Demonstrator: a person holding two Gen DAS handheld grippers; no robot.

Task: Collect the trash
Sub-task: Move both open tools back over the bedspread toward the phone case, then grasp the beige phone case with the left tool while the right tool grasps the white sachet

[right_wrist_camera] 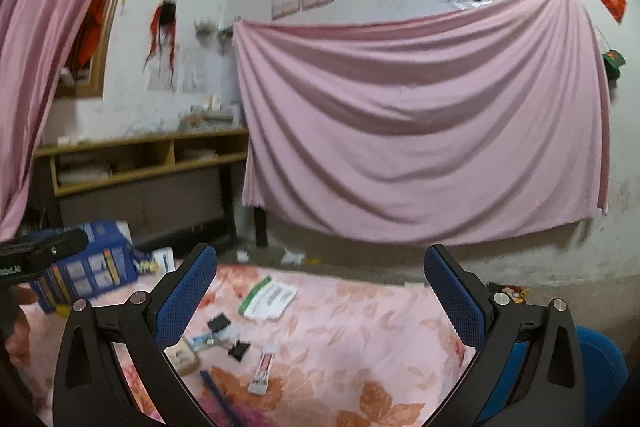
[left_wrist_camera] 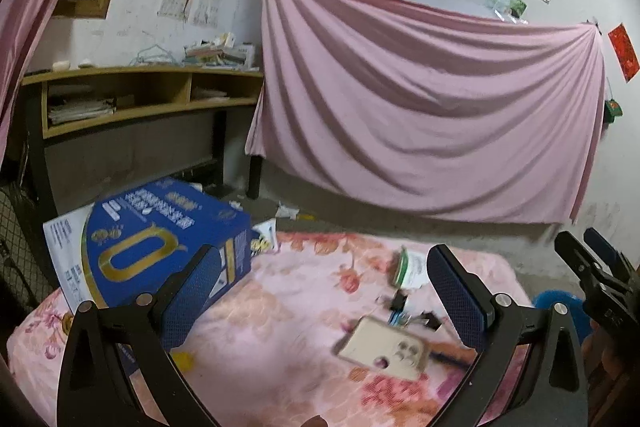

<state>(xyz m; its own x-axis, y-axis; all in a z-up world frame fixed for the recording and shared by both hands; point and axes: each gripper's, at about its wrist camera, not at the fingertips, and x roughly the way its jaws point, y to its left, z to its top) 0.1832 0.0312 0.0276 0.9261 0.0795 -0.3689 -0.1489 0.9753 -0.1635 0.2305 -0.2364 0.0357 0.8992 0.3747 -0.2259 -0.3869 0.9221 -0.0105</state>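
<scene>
Small litter lies on a pink flowered blanket. There is a green-and-white packet, black clips, a white tube-like wrapper, a beige card box and a blue pen. In the left wrist view the beige box lies between the open fingers of my left gripper, with the green-and-white packet further off. My right gripper also stands open above the blanket, holding nothing. It appears at the right edge of the left wrist view as the right gripper.
A big blue carton rests on the blanket's left side over a white sheet. Behind it stands a wooden shelf desk. A pink cloth hangs on the wall. Scraps lie on the concrete floor. A blue bin sits at the right.
</scene>
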